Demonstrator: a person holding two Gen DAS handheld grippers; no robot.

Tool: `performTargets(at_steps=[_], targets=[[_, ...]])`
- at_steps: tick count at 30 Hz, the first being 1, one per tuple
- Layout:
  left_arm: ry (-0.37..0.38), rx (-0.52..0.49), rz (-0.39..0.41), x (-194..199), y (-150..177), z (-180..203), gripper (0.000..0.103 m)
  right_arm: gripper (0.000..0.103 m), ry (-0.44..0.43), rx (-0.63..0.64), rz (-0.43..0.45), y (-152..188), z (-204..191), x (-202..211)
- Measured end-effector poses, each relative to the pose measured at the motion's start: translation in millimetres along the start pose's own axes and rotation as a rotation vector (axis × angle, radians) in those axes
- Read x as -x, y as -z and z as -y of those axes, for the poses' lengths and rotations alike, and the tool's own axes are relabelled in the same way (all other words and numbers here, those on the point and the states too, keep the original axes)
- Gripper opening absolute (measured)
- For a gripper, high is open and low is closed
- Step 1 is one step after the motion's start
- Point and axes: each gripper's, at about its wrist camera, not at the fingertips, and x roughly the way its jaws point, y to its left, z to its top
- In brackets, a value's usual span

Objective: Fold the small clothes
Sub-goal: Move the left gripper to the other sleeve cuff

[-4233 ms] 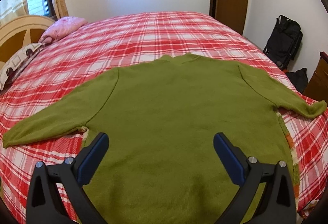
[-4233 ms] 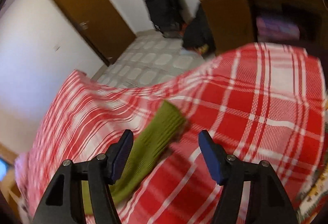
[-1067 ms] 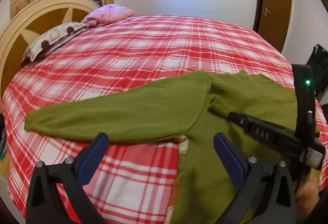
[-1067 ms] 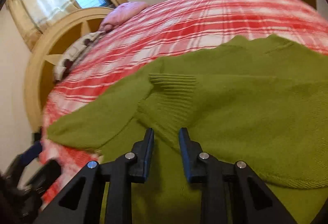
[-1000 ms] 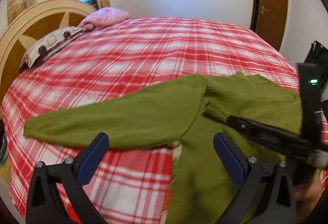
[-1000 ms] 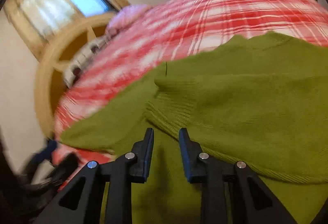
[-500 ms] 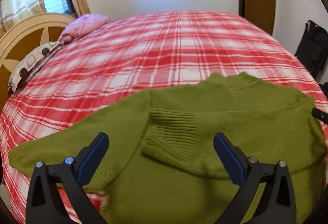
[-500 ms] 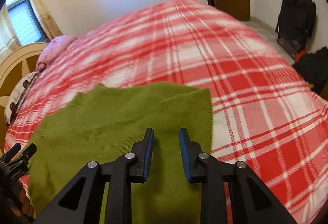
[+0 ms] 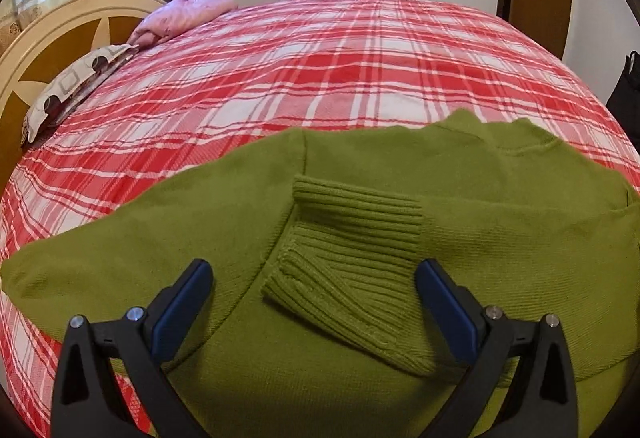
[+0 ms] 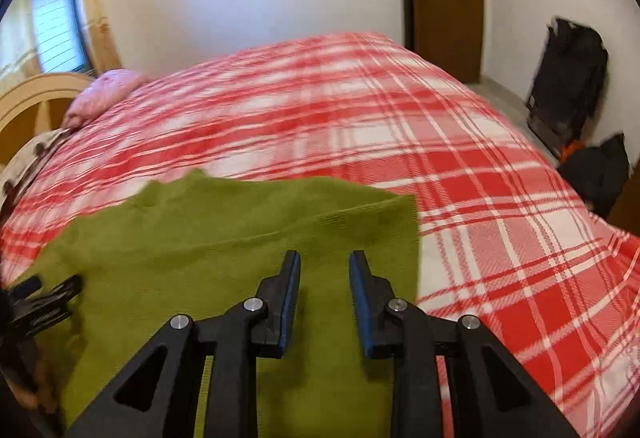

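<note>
The green sweater (image 9: 360, 378) lies flat on the red plaid bedspread (image 9: 320, 69), near the edge closest to me. Its right sleeve is already folded across the body, and the ribbed cuff (image 9: 348, 266) rests on the chest. The left sleeve (image 9: 120, 246) is spread out sideways over the plaid, not yet folded.

My left gripper (image 9: 314, 294) hangs over the cuff with its jaws spread wide and nothing between them. It is tilted down toward the cloth, though I can't tell whether the blue pads sit on the knit or just above it. My right gripper (image 10: 324, 278) is over the sweater's folded right edge (image 10: 414, 238), angled down too. Its jaws stand narrowly apart and empty, the cloth lying below them. That view is smeared, so I'd only say the tips look clear of the fabric.

My worry is the loose cuff. If I sweep the left tool toward the spread sleeve with its pads brushing the knit, it could catch the ribbing and drag the folded sleeve back open. The knit is soft and would likely bunch, so a shallow pinch on the left sleeve might lift only one layer and leave a crooked fold. The bedspread may ride up as well.
</note>
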Motion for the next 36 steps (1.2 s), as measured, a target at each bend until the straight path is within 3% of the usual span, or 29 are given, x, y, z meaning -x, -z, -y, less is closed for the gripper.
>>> performTargets(at_steps=[6, 12, 20, 25, 29, 32, 36], targets=[[-0.005, -0.001, 0.001, -2, -1, 2, 0.103, 0.027, 0.021, 0.029, -0.088, 29, -14, -9], [0.064, 0.055, -0.020, -8, -1, -8, 0.103, 0.027, 0.033, 0.042, -0.048, 36, -16, -8], [0.045, 0.041, -0.001, 10, 6, -19, 0.103, 0.027, 0.008, 0.018, -0.035, 38, -14, -5], [0.019, 0.193, 0.066, 41, 16, -98, 0.103, 0.027, 0.008, 0.018, -0.034, 38, -14, -5], [-0.108, 0.317, 0.104, 53, 20, -180, 0.103, 0.028, 0.010, 0.020, -0.034, 38, -14, -5], [-0.198, 0.419, 0.088, 49, 24, -238, 0.103, 0.028, 0.015, 0.023, -0.035, 38, -15, -5], [-0.275, 0.676, 0.033, 31, 42, -317, 0.101, 0.028, 0.026, 0.032, -0.036, 38, -17, -5]])
